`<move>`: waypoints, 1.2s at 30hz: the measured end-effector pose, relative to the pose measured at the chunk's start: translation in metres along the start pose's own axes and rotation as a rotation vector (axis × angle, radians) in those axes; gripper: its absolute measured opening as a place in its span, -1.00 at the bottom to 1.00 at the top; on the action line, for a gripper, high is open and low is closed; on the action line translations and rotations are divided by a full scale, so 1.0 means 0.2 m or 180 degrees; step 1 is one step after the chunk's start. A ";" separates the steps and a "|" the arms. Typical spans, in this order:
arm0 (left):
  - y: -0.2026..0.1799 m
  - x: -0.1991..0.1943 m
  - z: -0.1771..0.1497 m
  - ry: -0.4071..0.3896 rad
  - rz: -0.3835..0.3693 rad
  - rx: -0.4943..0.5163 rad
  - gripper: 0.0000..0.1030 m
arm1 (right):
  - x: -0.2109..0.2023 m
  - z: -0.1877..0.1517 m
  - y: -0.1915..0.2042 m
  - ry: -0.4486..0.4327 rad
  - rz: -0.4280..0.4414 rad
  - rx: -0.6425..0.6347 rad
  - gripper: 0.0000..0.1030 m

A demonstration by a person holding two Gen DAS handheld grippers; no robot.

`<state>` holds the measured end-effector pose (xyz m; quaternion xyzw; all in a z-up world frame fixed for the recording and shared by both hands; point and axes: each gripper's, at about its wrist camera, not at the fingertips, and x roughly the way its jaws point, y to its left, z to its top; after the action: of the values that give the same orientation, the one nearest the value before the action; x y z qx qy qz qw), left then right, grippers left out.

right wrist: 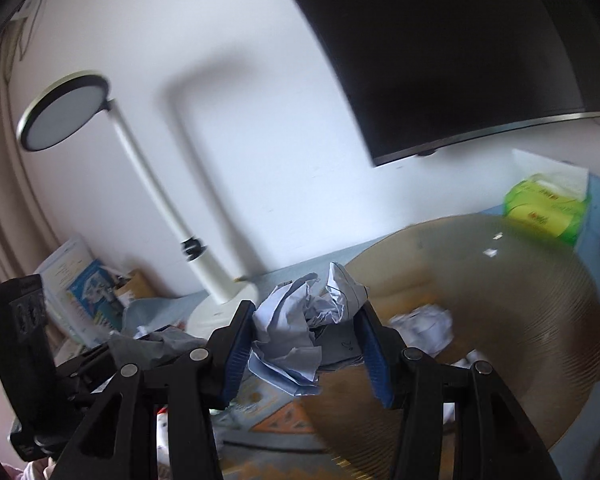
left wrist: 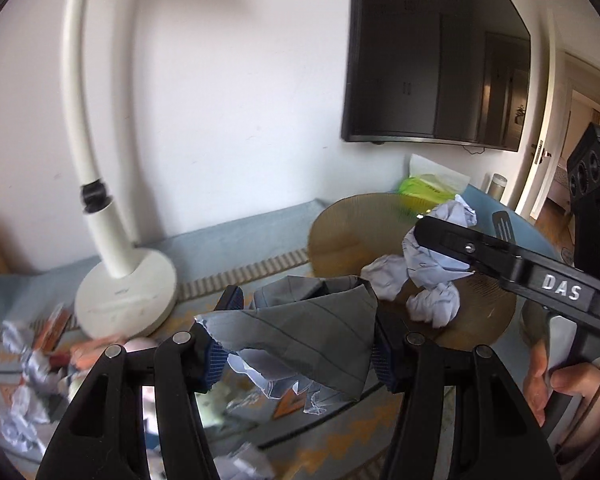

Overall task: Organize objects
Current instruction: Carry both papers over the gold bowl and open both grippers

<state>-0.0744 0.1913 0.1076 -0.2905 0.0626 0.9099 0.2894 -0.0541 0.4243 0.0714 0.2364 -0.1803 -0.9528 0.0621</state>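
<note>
My left gripper (left wrist: 300, 336) is shut on a grey lined crumpled sheet of paper (left wrist: 312, 332), held above the table. My right gripper (right wrist: 306, 340) is shut on a pale blue crumpled paper wad (right wrist: 300, 328); in the left wrist view that wad (left wrist: 432, 264) hangs over the round amber glass plate (left wrist: 340, 232). The plate (right wrist: 520, 300) holds two paper balls: one white (left wrist: 384, 276) and one lower (left wrist: 436, 306). One ball on the plate shows in the right wrist view (right wrist: 420, 326).
A white desk lamp (left wrist: 128, 296) stands left on a patterned cloth. More paper wads (left wrist: 20, 360) lie at the far left. A green tissue pack (right wrist: 548, 210) sits behind the plate. A dark screen (left wrist: 432, 60) hangs on the wall. Booklets (right wrist: 80, 280) lean at left.
</note>
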 end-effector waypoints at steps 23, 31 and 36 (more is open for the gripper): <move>-0.16 0.31 0.05 0.0169 -0.0597 -0.0112 0.61 | 0.10 0.05 -0.40 0.0052 -0.0409 0.0643 0.55; -0.14 0.42 0.03 0.0610 -0.0930 -0.0410 0.99 | 0.09 0.08 -0.38 -0.0035 -0.0254 0.0828 1.00; -0.12 0.35 0.02 0.0573 -0.0803 -0.0423 0.99 | 0.07 0.09 -0.33 -0.0057 -0.0122 0.0880 1.00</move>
<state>-0.1103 0.2466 0.0728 -0.3950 -0.0090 0.8387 0.3748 -0.0766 0.4875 0.0558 0.2376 -0.3058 -0.9219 0.0092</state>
